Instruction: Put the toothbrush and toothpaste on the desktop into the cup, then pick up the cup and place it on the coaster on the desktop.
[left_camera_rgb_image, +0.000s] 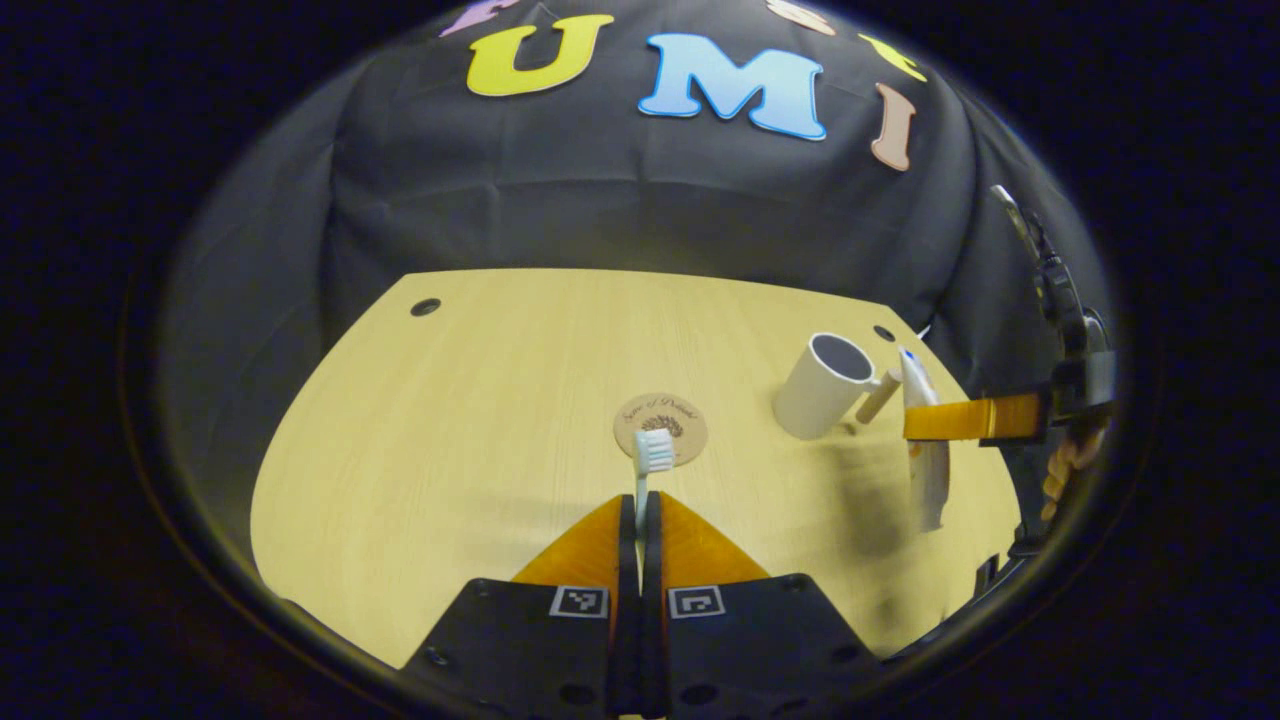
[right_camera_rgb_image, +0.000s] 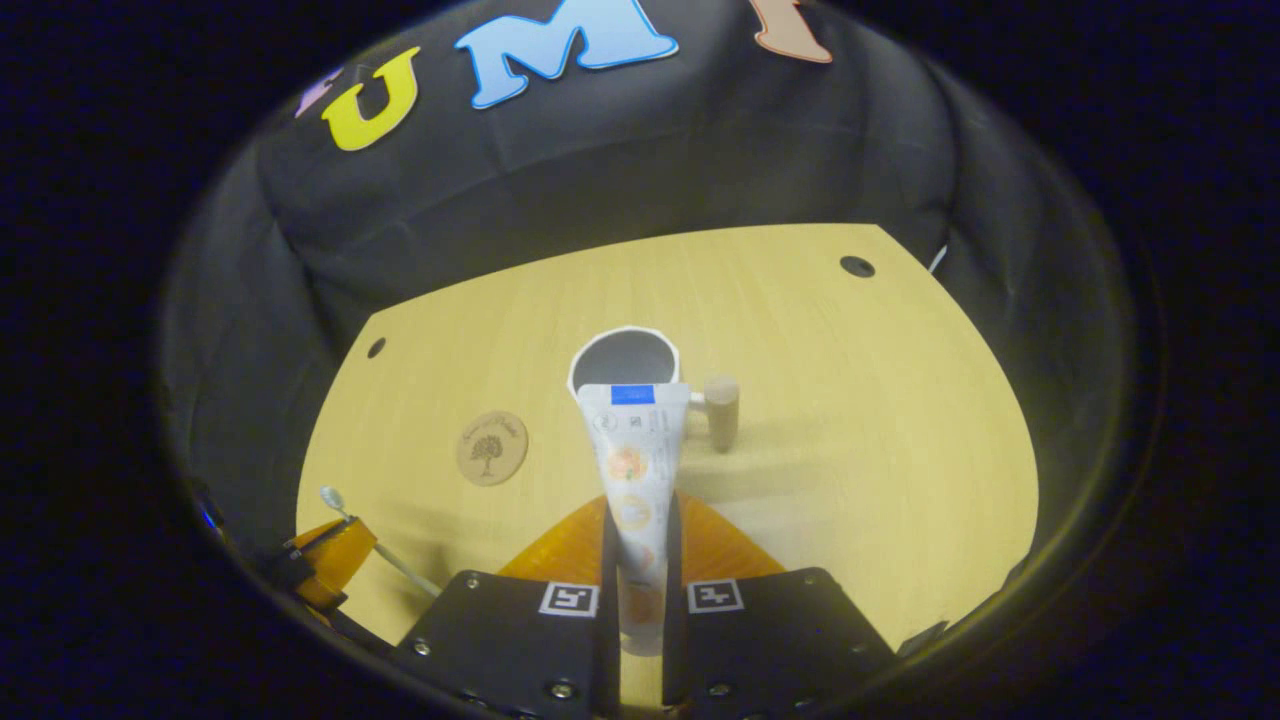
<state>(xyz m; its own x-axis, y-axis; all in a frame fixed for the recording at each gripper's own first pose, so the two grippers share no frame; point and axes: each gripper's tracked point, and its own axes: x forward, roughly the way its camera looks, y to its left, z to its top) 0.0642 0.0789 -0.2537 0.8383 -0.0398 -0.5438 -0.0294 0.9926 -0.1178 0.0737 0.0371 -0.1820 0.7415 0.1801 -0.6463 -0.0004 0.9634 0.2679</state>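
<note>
In the left gripper view, the left gripper (left_camera_rgb_image: 640, 515) had its two fingers pressed close together on the handle of the toothbrush (left_camera_rgb_image: 652, 458), which stood out ahead of the fingertips with its white bristle head up and lifted above the desktop (left_camera_rgb_image: 450, 450). Just behind the bristle head, as that view saw it, lay the round brown coaster (left_camera_rgb_image: 676, 425), flat on the wood and bare. Farther off to the right stood the white cup (left_camera_rgb_image: 825, 385), its dark mouth open and a wooden handle (left_camera_rgb_image: 879, 396) jutting from its side.

Beside the cup in the same view hung the right gripper (left_camera_rgb_image: 925, 420), gripping the toothpaste (left_camera_rgb_image: 928, 470) across the tube's upper part, the tube pointing downward above the table; fingers of a hand (left_camera_rgb_image: 1070, 460) showed behind it at the edge.

In the right gripper view, that gripper's own two fingers clamped the toothpaste (right_camera_rgb_image: 637, 480) between them, the tube running forward with its flat end overlapping the near rim of the cup (right_camera_rgb_image: 625, 358). Whether the tube touched the rim could not be told. The cup's wooden handle (right_camera_rgb_image: 721, 410) stuck out on the right, and the coaster (right_camera_rgb_image: 492, 448) lay apart on the left. At the lower left the left gripper (right_camera_rgb_image: 325, 560) showed with the toothbrush (right_camera_rgb_image: 375, 545) in it
</note>
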